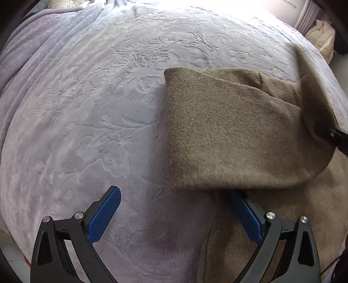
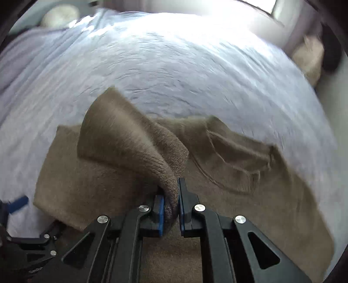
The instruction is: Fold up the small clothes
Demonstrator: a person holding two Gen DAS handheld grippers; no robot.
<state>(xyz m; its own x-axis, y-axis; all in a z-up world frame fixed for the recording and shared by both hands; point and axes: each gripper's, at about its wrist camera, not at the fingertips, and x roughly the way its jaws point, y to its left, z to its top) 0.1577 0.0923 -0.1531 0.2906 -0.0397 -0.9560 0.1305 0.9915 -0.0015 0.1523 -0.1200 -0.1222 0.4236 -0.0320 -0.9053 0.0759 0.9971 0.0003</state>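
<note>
A brown fuzzy garment (image 1: 228, 130) lies on the lavender bedspread (image 1: 97, 108), with one part folded over the rest. My left gripper (image 1: 174, 192) hovers open at the fold's near-left corner, and the flap's edge covers the tip of its right finger. My right gripper (image 2: 171, 189) is shut on a raised fold of the garment (image 2: 130, 139) and holds it above the lower layer. A sleeve with a ribbed cuff (image 2: 250, 180) lies flat to the right. In the left wrist view the right gripper (image 1: 335, 132) shows at the right edge, lifting the cloth.
The embossed bedspread stretches away to the left and back. A pale round cushion (image 1: 65, 4) sits at the far left corner. A beige padded item (image 1: 324, 37) stands past the bed's right edge, beside a bright window (image 2: 250, 6).
</note>
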